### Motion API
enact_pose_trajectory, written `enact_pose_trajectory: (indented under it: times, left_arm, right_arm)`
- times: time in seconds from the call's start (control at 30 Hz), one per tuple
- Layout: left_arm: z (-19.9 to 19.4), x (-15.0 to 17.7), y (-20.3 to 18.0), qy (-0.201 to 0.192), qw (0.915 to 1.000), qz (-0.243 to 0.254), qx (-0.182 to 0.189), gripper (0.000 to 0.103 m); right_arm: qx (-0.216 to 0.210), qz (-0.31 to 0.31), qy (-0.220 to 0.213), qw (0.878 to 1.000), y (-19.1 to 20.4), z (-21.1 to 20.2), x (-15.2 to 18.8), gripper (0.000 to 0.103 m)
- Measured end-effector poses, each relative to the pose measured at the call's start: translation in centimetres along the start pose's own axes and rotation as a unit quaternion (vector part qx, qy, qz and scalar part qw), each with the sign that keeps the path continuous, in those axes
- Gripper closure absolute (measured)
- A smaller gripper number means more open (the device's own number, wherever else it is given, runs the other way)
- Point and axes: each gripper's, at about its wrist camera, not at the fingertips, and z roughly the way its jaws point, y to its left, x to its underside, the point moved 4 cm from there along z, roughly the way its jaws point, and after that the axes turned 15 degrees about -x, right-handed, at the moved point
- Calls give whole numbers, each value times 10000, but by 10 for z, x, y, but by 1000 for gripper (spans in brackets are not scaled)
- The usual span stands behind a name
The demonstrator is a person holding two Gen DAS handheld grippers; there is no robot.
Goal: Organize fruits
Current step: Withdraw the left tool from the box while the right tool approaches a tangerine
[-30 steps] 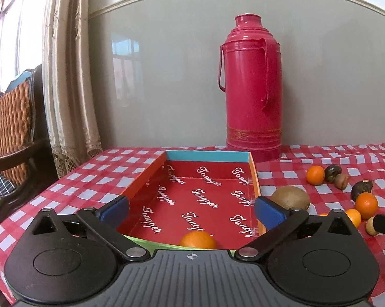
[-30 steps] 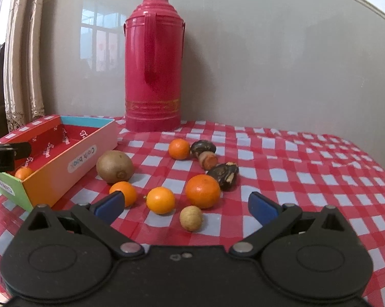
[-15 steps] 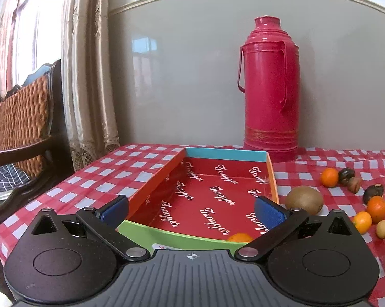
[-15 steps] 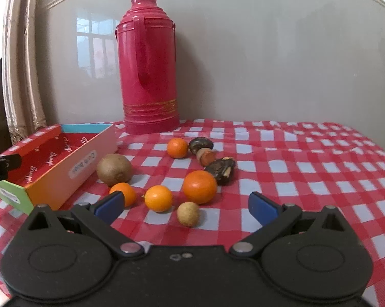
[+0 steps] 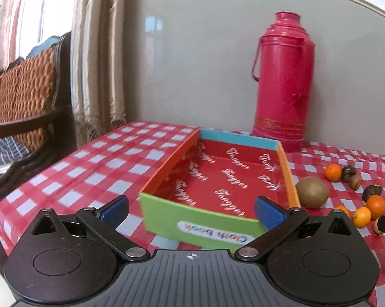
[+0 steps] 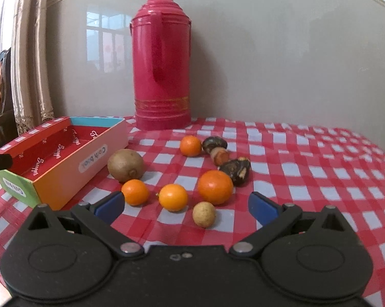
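Red-and-white checked cloth is covering the bench (image 6: 307, 168), glossy like oilcloth. Nearest, the left gripper (image 5: 191, 208) is hanging wide open and empty before the box (image 5: 207, 220); the right gripper (image 6: 186, 203) is gaping equally wide, holding nothing, over the loose fruit. Between its blue pads a small tan round fruit (image 6: 204, 214) and a smooth orange (image 6: 173, 197) are lying. Beyond them a bigger orange (image 6: 215, 187), a fuzzy brown kiwi (image 6: 125, 165) and dark knobbly fruits (image 6: 235, 168) are sitting just beside the cardboard box, labelled "Cloth book", its red lining reading "Tumger". Farthest, a ribbed crimson flask (image 6: 161, 61) is standing upright.
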Motion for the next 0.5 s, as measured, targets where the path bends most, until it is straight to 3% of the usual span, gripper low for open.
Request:
enact_pose_trajectory:
  times: [0.23, 0.5]
  left_arm:
    - [9, 5, 11, 96, 9999, -36, -3, 0]
    - [21, 8, 31, 149, 9987, 89, -477, 0]
  right_arm:
    - [-40, -390, 62, 9992, 18, 12, -1, 6]
    - [-260, -404, 99, 9988, 33, 29, -4, 10]
